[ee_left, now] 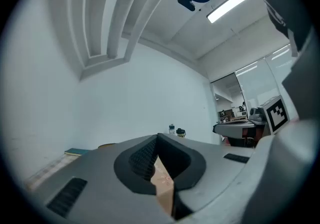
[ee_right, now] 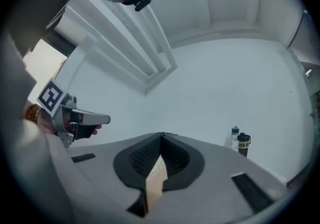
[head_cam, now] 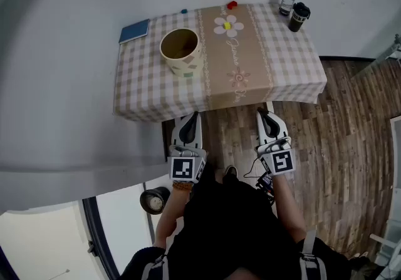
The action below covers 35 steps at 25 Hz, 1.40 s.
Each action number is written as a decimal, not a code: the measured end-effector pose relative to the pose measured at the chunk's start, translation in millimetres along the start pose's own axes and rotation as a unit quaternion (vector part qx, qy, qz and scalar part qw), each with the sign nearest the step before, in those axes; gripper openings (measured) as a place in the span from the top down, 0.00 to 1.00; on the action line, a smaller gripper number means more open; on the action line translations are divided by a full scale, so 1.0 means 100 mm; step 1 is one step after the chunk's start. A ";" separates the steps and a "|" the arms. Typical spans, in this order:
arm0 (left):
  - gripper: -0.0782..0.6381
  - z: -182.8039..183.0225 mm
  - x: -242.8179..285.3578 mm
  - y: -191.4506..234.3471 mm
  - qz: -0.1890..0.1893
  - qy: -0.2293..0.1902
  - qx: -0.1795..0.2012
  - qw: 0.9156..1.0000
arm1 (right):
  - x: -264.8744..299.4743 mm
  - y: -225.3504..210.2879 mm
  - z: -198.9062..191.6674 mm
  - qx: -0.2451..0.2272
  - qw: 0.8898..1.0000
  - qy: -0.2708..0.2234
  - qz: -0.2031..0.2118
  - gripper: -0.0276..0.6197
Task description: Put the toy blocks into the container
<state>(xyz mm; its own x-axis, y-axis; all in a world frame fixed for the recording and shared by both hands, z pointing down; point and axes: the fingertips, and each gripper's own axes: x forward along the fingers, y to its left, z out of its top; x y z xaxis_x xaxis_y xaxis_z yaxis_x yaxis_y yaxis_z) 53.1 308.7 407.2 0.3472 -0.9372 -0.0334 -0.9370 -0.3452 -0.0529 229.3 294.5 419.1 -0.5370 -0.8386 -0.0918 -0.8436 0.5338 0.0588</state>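
The cream container [head_cam: 180, 51] stands open-topped on the left half of the checked table [head_cam: 141, 88]. A yellow block [head_cam: 227, 25] lies on the flower print of the runner. A red block [head_cam: 232, 4] and a small blue block [head_cam: 183, 11] sit at the far edge. My left gripper [head_cam: 193, 114] and right gripper [head_cam: 262, 111] hover level in front of the table's near edge, well short of the blocks. Both are shut with nothing in them; the jaw tips meet in the left gripper view [ee_left: 158, 136] and in the right gripper view [ee_right: 161, 134].
A blue book [head_cam: 134, 31] lies at the table's far left corner. Two bottles [head_cam: 293, 7] stand at the far right corner, also seen as bottles [ee_right: 239, 141] from the right gripper. A white wall runs on the left, wooden floor [head_cam: 351, 122] on the right.
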 end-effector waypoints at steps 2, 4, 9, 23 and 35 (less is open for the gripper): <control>0.90 -0.03 0.05 0.07 -0.003 0.002 0.003 1.000 | 0.06 -0.08 -0.04 0.000 1.000 0.003 -0.011 0.96; 0.90 -0.04 0.11 0.16 -0.005 0.001 0.005 1.000 | 0.15 -0.16 -0.06 0.002 1.000 0.002 -0.019 0.96; 0.90 -0.05 0.28 0.52 -0.005 -0.001 0.002 1.000 | 0.47 -0.27 -0.07 -0.001 1.000 0.004 -0.027 0.96; 0.90 -0.37 0.91 1.31 -0.080 0.014 -0.039 0.996 | 1.64 -0.02 -0.13 -0.040 0.997 0.049 -0.031 0.96; 0.90 -0.11 1.40 1.99 -0.073 -0.020 -0.018 0.997 | 2.48 -0.52 -0.15 -0.036 0.997 0.042 -0.060 0.96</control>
<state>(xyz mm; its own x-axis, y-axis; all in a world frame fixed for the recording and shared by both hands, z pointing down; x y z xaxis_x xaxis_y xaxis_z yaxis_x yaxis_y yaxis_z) -85.4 108.0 402.7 0.4803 -0.8745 -0.0681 -0.8770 -0.4798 -0.0246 139.8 57.7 408.1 -0.4286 -0.9033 -0.0190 -0.8975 0.4232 0.1237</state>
